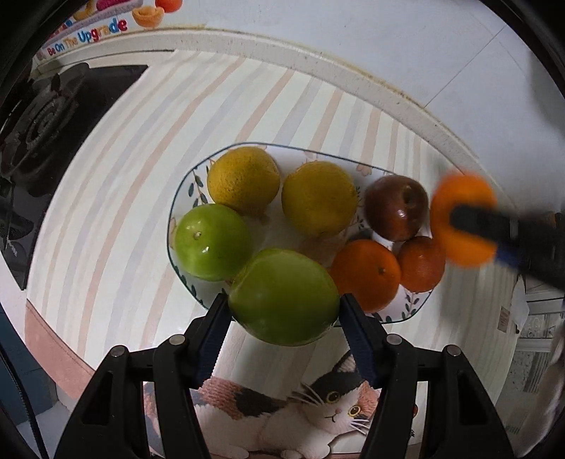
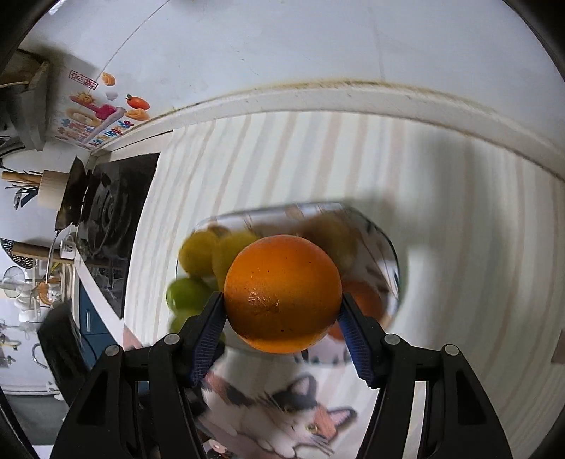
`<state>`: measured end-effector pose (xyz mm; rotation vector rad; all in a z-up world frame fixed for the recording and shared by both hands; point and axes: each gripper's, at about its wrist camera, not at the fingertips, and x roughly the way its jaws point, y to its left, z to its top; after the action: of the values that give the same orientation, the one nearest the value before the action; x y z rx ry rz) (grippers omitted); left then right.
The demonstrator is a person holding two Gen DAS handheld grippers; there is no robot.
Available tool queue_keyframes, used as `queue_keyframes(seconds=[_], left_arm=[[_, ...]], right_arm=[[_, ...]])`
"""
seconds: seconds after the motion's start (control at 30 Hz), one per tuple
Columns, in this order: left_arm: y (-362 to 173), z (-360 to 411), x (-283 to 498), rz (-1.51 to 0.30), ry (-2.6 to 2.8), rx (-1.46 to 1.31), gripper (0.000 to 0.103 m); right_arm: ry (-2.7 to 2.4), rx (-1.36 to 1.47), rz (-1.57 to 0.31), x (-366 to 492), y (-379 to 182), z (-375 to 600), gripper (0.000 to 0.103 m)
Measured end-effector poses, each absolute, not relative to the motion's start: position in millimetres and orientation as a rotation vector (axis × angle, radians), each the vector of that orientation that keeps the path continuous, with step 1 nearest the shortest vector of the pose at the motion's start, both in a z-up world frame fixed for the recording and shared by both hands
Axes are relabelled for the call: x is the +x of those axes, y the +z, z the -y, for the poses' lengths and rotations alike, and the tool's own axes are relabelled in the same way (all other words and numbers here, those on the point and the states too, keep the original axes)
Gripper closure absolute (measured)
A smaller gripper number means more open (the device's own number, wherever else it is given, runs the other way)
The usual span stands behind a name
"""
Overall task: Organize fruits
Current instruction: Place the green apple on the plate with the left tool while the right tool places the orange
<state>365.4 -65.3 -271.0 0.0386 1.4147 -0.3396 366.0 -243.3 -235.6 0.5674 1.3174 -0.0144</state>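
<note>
My left gripper (image 1: 284, 300) is shut on a green apple (image 1: 284, 294), held above the near rim of a patterned glass plate (image 1: 183, 197). On the plate lie a second green apple (image 1: 212, 242), two yellow citrus fruits (image 1: 243, 180) (image 1: 319, 197), a dark red apple (image 1: 395, 208) and two small oranges (image 1: 365, 273) (image 1: 422, 264). My right gripper (image 2: 282, 307) is shut on a large orange (image 2: 282, 293), above the blurred plate (image 2: 386, 247). In the left wrist view that orange (image 1: 462, 190) shows blurred at the plate's right edge.
A striped mat (image 1: 141, 159) with a cat picture (image 1: 332, 402) covers the counter. A black gas stove (image 1: 53, 134) lies to the left. A tiled wall (image 1: 353, 35) with a fruit sticker (image 1: 102, 28) runs behind. Kitchen utensils (image 2: 35, 254) hang at far left in the right wrist view.
</note>
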Motion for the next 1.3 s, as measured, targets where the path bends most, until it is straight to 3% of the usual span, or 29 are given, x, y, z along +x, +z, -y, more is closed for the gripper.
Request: queue_keyframes(seconds=[0.4, 0.6, 1.07, 1.23, 1.3], left_arm=[[-299, 59, 372, -1.462, -0.314, -0.026, 0.042], [-304, 53, 373, -1.473, -0.313, -0.073, 0.042], [-300, 46, 378, -1.516, -0.280, -0.135, 0.042], [-285, 37, 377, -1.487, -0.282, -0.143, 0.041], [-278, 35, 377, -1.469, -0.279, -0.135, 0.036]], right_arm=[[-0.019, 0.408, -1.442, 479, -279, 214, 0.036], [0.001, 0.346, -1.530, 493, -307, 203, 0.036], [0.049, 0.333, -1.614, 494, -310, 212, 0.035], [0.052, 0.376, -1.615, 494, -310, 215, 0.022], [0.054, 0.386, -1.613, 493, -310, 218, 0.019]])
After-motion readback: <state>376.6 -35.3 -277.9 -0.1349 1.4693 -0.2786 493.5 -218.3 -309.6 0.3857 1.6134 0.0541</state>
